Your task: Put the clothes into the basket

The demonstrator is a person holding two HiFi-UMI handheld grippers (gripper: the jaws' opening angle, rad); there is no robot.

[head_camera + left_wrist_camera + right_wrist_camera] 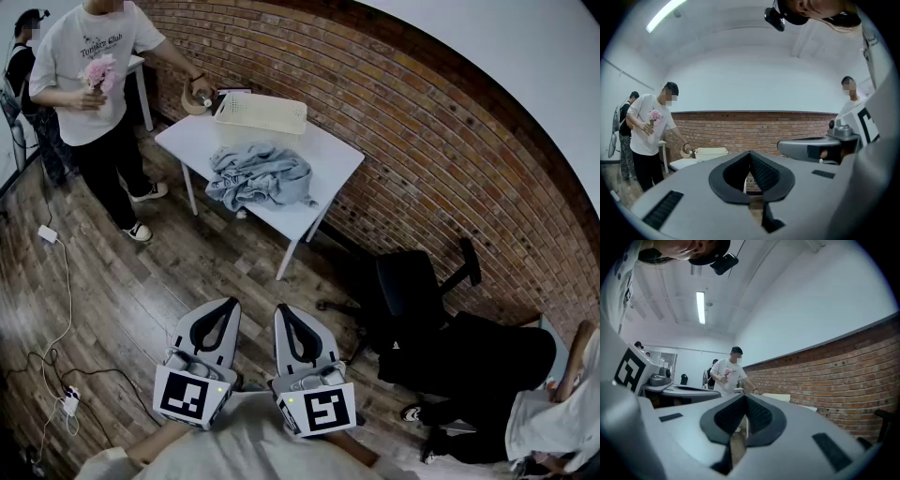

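Note:
A crumpled grey-blue garment (259,176) lies on the white table (333,159) across the room. Behind it on the table stands a cream basket (262,112), also seen as the basket (710,152) in the left gripper view. My left gripper (228,305) and my right gripper (282,310) are held side by side, low in the head view, far short of the table. Both are shut with nothing between their jaws. In their own views the left gripper (749,153) and the right gripper (746,397) point level toward the brick wall.
A person in a white T-shirt (86,66) stands at the table's left end, holding pink flowers (98,73) and reaching to a tan object (196,99). A black office chair (412,300) stands right of the table. Another person (553,412) sits at lower right. Cables (56,309) lie on the wooden floor.

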